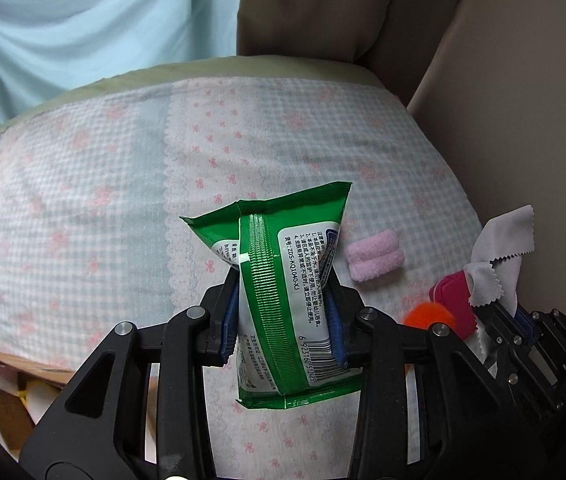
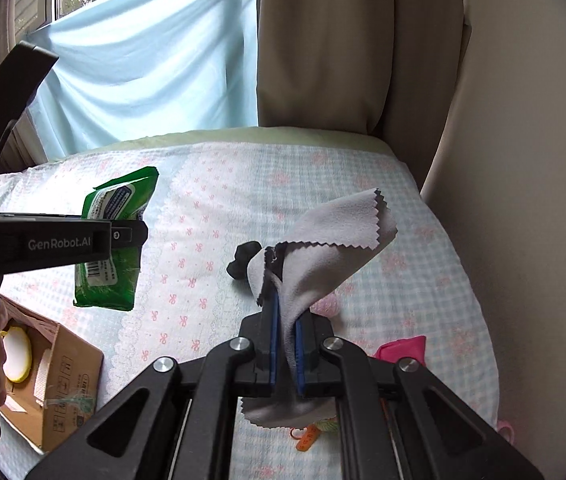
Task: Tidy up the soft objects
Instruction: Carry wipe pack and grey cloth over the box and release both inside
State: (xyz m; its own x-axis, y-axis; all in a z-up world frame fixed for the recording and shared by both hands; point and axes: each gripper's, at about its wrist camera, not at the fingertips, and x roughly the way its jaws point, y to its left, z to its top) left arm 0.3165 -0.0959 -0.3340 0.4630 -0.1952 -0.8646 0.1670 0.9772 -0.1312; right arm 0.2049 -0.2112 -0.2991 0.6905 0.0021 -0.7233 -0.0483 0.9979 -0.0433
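My left gripper (image 1: pixel 283 300) is shut on a green wet-wipes pack (image 1: pixel 283 280) and holds it upright above the bed; the pack also shows in the right wrist view (image 2: pixel 115 240). My right gripper (image 2: pixel 286 312) is shut on a grey cleaning cloth (image 2: pixel 331 240) with zigzag edges, held above the bed; the cloth also shows at the right of the left wrist view (image 1: pixel 499 256). A pink rolled towel (image 1: pixel 375 260), a magenta pouch (image 1: pixel 455 296) and an orange pom-pom (image 1: pixel 427 316) lie on the bed. A black soft object (image 2: pixel 243 260) lies beyond the cloth.
An open cardboard box (image 2: pixel 55 376) with a white and yellow item stands at the bed's left; it also shows in the left wrist view (image 1: pixel 7 384). The gingham bedspread (image 2: pixel 223 200) runs to a blue curtain (image 2: pixel 143 60), tan curtain (image 2: pixel 343 40) and wall at right.
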